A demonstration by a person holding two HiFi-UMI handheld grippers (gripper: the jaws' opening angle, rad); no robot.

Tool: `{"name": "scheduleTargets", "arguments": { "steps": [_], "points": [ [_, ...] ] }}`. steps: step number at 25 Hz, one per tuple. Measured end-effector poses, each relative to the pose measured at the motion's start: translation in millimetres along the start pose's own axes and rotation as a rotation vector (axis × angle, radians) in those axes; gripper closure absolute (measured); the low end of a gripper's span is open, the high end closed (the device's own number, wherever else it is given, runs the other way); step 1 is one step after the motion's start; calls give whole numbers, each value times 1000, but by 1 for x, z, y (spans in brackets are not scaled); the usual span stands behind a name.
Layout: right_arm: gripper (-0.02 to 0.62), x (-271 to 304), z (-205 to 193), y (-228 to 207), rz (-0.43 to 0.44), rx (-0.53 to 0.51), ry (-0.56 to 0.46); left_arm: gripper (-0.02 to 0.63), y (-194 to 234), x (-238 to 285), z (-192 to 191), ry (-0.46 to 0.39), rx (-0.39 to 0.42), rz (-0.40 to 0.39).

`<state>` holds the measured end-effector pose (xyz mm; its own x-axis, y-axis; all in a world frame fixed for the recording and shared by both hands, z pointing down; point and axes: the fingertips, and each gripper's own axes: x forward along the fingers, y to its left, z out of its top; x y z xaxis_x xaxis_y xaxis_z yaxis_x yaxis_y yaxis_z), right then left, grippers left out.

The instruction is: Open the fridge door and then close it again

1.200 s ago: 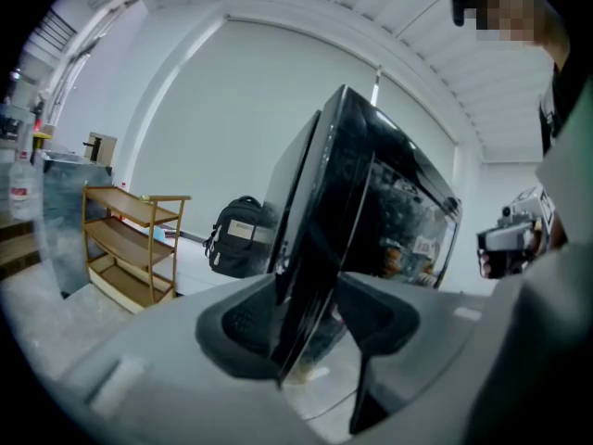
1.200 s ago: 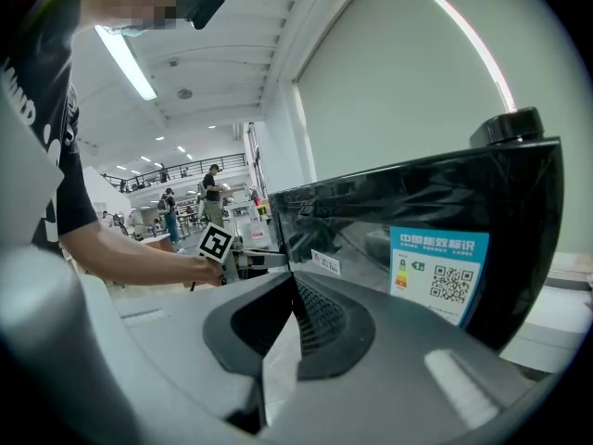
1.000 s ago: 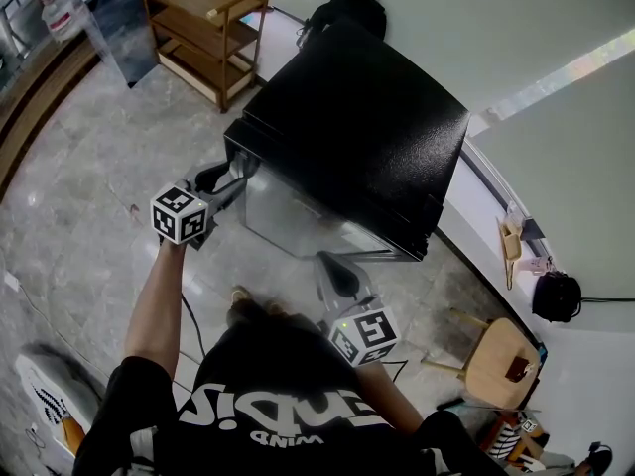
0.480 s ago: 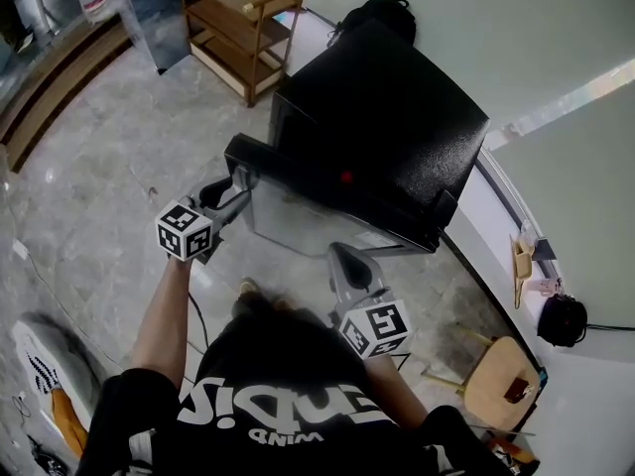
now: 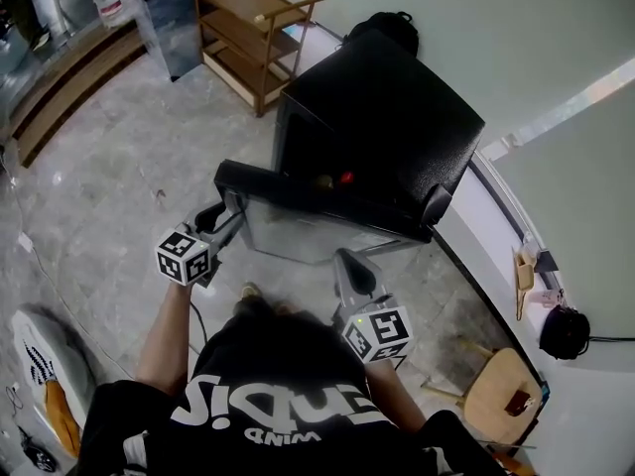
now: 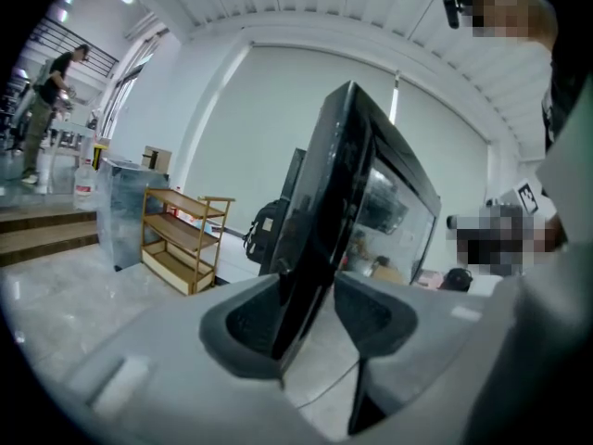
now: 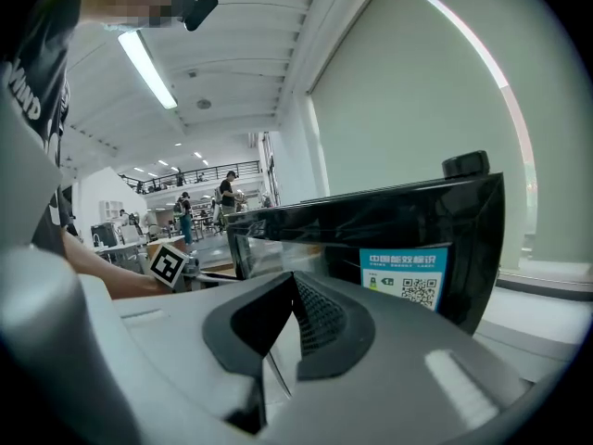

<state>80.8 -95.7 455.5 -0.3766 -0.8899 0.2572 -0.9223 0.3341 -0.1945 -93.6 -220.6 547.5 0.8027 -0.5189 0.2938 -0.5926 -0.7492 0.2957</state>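
The black fridge (image 5: 397,117) stands against the wall, and its glass door (image 5: 308,201) is swung partway out, showing a red item (image 5: 345,178) inside. My left gripper (image 5: 230,206) is at the door's free left edge. In the left gripper view the door edge (image 6: 324,221) stands between the jaws of the left gripper (image 6: 310,318). Those jaws are closing; the edge leans on one pad, and floor shows beside the other. My right gripper (image 5: 347,259) hovers in front of the door's glass, shut and empty. The right gripper (image 7: 292,309) looks along the door (image 7: 371,221).
A wooden shelf cart (image 5: 260,28) stands on the far left of the fridge, with a black backpack (image 5: 389,23) behind it. Steps (image 5: 60,77) run along the far left. A round wooden stool (image 5: 496,395) and a black bag (image 5: 564,330) sit at the right.
The fridge door has swung further open, and its inside now shows. My left gripper has travelled out with the door edge. The right gripper has shifted slightly.
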Motion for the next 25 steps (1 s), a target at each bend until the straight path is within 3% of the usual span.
{"name": "scheduleTargets", "arguments": {
  "steps": [11,25],
  "points": [
    [597,-14,-1,13,37,-4,2,423,-29,-39,-19,-32,-42,127],
    [597,-24,-3,17,63,-1,5,430,-53,-69,-36,-26,-82,195]
  ]
}}
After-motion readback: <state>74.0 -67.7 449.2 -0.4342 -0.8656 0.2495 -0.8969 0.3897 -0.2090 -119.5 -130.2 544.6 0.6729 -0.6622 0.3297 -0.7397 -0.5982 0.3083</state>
